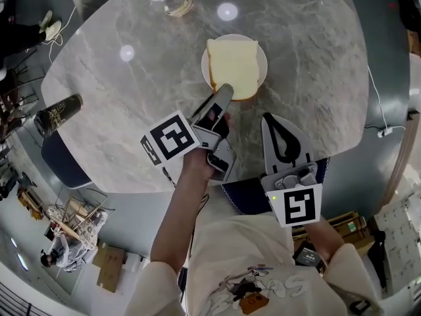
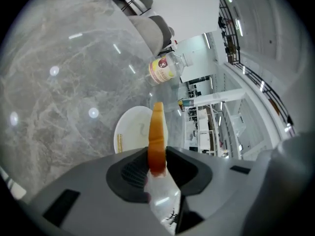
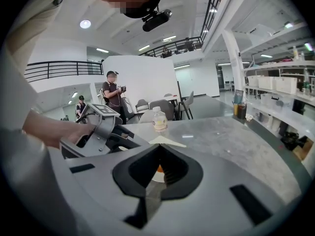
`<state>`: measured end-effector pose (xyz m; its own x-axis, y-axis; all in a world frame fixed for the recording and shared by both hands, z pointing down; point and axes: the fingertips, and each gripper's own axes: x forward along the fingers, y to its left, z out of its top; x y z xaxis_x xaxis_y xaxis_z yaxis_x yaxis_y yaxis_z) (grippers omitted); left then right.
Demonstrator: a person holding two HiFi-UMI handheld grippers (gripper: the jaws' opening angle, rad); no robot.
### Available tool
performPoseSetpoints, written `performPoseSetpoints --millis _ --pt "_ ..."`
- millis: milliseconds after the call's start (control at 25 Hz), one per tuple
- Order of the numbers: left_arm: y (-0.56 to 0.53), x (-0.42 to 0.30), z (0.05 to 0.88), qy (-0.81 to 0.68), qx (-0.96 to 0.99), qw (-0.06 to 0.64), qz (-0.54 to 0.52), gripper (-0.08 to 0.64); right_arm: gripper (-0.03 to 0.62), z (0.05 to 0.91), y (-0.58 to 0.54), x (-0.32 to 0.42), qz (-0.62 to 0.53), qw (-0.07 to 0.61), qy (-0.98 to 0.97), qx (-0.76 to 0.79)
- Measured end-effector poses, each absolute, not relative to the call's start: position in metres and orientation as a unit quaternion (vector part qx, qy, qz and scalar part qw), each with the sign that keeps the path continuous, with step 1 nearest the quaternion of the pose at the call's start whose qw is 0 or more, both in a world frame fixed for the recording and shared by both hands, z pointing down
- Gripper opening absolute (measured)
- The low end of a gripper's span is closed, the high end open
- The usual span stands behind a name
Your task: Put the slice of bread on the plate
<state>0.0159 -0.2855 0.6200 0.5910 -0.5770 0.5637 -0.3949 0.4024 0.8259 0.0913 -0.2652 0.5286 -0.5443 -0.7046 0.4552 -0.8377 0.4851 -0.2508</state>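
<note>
The left claw (image 2: 157, 152) is clamped on the slice of bread (image 2: 157, 127). The left gripper view shows it edge-on, its brown crust pinched between the two jaws and standing out over the white plate (image 2: 129, 132). Only the head view shows the slice's pale face (image 1: 233, 63), which covers most of the plate (image 1: 206, 70). That leaves a white rim at either side, with the claw's tip (image 1: 225, 89) at the near crust. No view settles whether the bread touches the plate.

The right claw (image 3: 158, 147) has its jaws together with nothing between them. In the head view it hangs over the near edge of the grey marble counter (image 1: 131, 97), just beside the left one and apart from the plate.

The right gripper view alone shows the hand (image 3: 47, 127) that carries the left claw, and people standing in the hall behind. It shows the labelled bottle (image 3: 158, 119) upright beyond the bread. A dark patterned tumbler (image 1: 58, 114) at the counter's left edge appears only from the head.
</note>
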Motion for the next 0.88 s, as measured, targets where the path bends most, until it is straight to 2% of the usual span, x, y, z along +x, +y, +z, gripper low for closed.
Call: performPoseSetpoints --millis 120,320,480,640,880 --pt "-0.288 0.010 0.627 -0.482 0.564 0.670 -0.008 0.106 0.003 0.531 -0.264 0.095 0.231 0.146 -0.848 0.453" --pt "-0.292 0.000 0.632 -0.520 0.597 0.606 0.077 0.294 0.005 0.534 -0.263 0.096 0.233 0.149 -0.848 0.452" --pt "-0.291 -0.010 0.637 -0.544 0.628 0.528 0.174 0.368 0.004 0.537 -0.264 0.094 0.236 0.150 -0.848 0.450" --pt "-0.286 -0.009 0.641 -0.537 0.653 0.479 0.235 0.370 0.005 0.536 -0.264 0.095 0.237 0.148 -0.848 0.451" --pt "-0.285 -0.014 0.640 -0.539 0.654 0.475 0.237 0.370 0.003 0.537 -0.262 0.095 0.233 0.153 -0.848 0.452"
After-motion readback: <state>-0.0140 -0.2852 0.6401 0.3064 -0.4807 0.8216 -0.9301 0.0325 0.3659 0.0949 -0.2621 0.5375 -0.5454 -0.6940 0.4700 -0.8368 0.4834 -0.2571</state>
